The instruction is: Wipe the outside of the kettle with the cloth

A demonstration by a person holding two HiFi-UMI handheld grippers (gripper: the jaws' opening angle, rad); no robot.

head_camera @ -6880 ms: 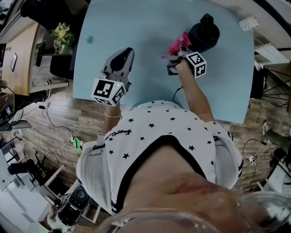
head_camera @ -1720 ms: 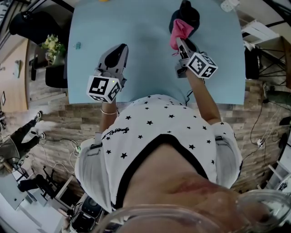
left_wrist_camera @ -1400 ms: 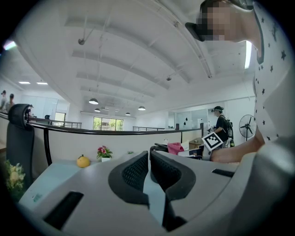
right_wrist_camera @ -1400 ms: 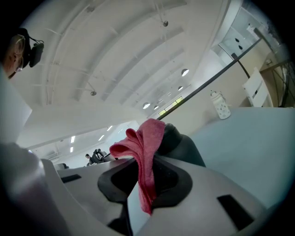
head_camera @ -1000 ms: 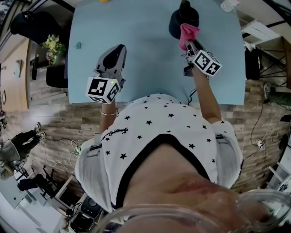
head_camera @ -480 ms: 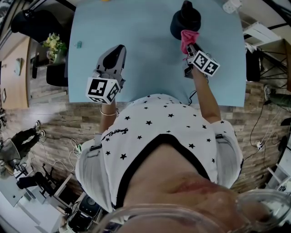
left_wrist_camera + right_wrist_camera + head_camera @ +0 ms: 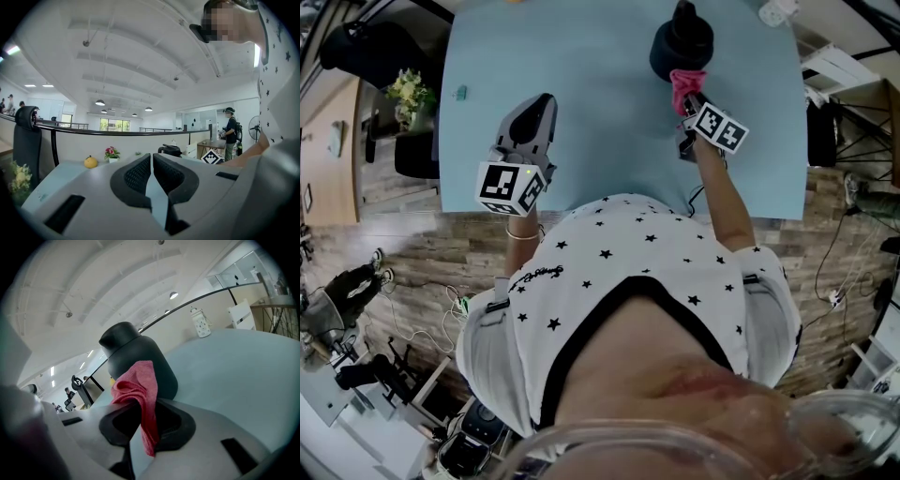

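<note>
**A:** Start with the light-blue table [image 7: 600, 94]: fills the head view from 11 to 1 o'clock.

**B:** Confirmed. Next, locate the black kettle [image 7: 682, 42]: stands upright on the table at 1 o'clock, near the far edge.

**A:** Located. Proceed to the left gripper [image 7: 536, 103]: held over the table at 11 o'clock, well apart from the kettle. Read the jaws as pressed together, with nothing between them.

**B:** Noted. Now inspect the right gripper [image 7: 145, 408]: aimed at the kettle from the 6 o'clock side, just beside its body. Read the jaws as clamped on the pink cloth [image 7: 139, 383].

**A:** Verify the cloth: bunched above the jaw tips, with one end hanging down between the pads. Lies against the near side of the kettle in the right gripper view.

**B:** Verified. Finish with the smallest items: find a yellow fruit [image 7: 91, 162] and potted flowers [image 7: 111, 153] side by side on the table at 8 o'clock in the left gripper view.
</note>
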